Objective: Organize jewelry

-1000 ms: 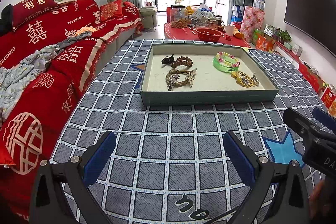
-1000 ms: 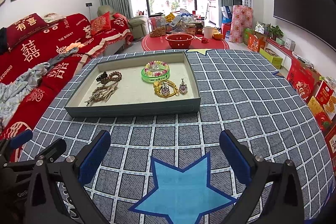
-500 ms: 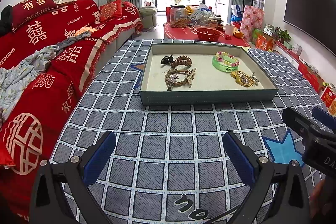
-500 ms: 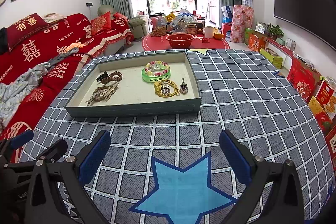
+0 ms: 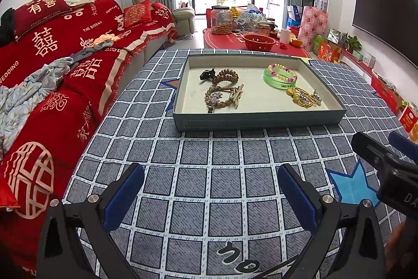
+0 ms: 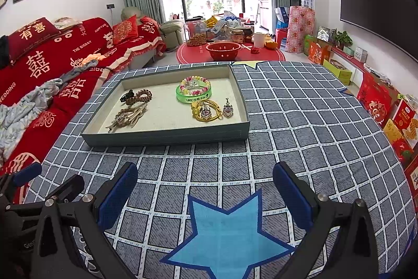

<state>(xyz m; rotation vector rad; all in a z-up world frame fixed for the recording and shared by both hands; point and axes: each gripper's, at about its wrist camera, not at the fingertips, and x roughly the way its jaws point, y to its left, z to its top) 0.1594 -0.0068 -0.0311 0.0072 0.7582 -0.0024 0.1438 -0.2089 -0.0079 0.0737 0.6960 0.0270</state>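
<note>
A grey-green tray (image 5: 258, 119) (image 6: 167, 137) stands on the checked blue cloth. In it lie a black clip with a brown coil band (image 5: 224, 76) (image 6: 139, 96), a braided brown bracelet (image 5: 222, 97) (image 6: 128, 115), a green bangle with a bead bracelet (image 5: 279, 75) (image 6: 193, 90), and gold pieces with silver charms (image 5: 304, 97) (image 6: 209, 110). My left gripper (image 5: 210, 196) is open and empty, well short of the tray. My right gripper (image 6: 205, 194) is open and empty over a light blue star (image 6: 227, 232).
A red-covered sofa (image 5: 52, 75) runs along the left of the table. A red round table (image 6: 230, 54) with jars and a red bowl stands behind the tray. Boxes (image 6: 397, 117) line the right wall. Each gripper shows at the edge of the other's view.
</note>
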